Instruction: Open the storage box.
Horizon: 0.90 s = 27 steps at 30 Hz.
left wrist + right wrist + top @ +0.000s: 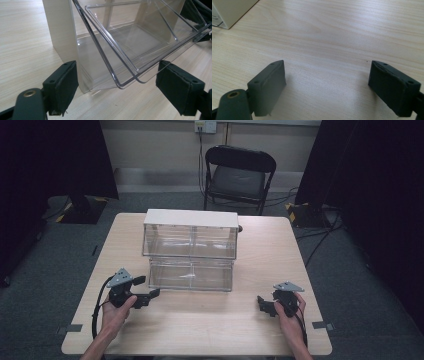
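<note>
A clear plastic drawer unit with a white top stands in the middle of the table. Its lower drawer is slid out toward me. My left gripper hovers just left of that drawer's front corner, open and holding nothing. In the left gripper view the drawer's clear front corner and the unit's white side wall lie just beyond the spread jaws of the left gripper. My right gripper sits low at the front right, open over bare wood. The unit's white corner is far off.
The light wooden table has bare room in front of the unit and on both sides. A black folding chair stands behind the table. Dark curtains hang at both sides, and cables lie on the floor at the right.
</note>
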### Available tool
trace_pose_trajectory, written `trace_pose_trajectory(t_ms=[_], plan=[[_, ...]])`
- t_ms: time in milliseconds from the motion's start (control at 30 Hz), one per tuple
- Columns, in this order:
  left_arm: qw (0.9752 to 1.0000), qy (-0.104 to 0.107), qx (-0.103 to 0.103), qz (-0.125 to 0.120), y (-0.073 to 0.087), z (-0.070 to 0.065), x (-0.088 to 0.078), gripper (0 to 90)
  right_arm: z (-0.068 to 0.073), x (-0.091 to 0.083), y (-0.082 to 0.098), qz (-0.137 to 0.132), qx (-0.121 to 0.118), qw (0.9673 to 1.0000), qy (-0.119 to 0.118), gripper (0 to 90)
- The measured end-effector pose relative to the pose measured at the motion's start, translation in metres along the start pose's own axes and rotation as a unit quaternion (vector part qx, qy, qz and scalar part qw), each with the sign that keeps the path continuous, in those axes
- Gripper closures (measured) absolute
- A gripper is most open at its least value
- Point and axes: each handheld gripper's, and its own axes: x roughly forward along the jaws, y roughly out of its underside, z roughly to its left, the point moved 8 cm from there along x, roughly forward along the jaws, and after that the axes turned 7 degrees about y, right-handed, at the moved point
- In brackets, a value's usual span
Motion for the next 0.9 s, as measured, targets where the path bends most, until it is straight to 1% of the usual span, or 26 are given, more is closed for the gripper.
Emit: trace_pose_trajectory(t_ms=[100,133,367,433,467,667,900], plan=[[1.0,0.001,0.005,-0.001,-0.001,0.0003,-0.0009,17.4,0.0,0.0,0.0,0.0,0.0,1.0,0.0,13.3],[1.0,0.001,0.001,-0.003,-0.0017,-0.0004,-0.0013,17.2,0.0,0.0,0.0,0.0,0.0,1.0,0.0,13.3],[1.0,0.003,0.001,-0.005,-0.003,-0.0007,-0.0019,16.8,0.0,0.0,0.0,0.0,0.0,1.0,0.0,13.3],[0.9999,0.004,-0.001,-0.009,-0.0046,-0.0018,-0.0031,16.9,0.0,0.0,0.0,0.0,0.0,1.0,0.0,13.3],[1.0,0.001,-0.002,-0.009,-0.0051,-0.0019,-0.0038,16.9,0.0,0.0,0.0,0.0,0.0,1.0,0.0,13.3],[0.9999,0.0,-0.004,-0.01,-0.0056,-0.002,-0.0035,16.5,0.0,0.0,0.0,0.0,0.0,1.0,0.0,13.3],[0.9999,-0.001,0.002,-0.011,-0.0087,-0.0043,-0.0024,16.4,0.0,0.0,0.0001,0.0,0.001,1.0,0.0,13.3]])
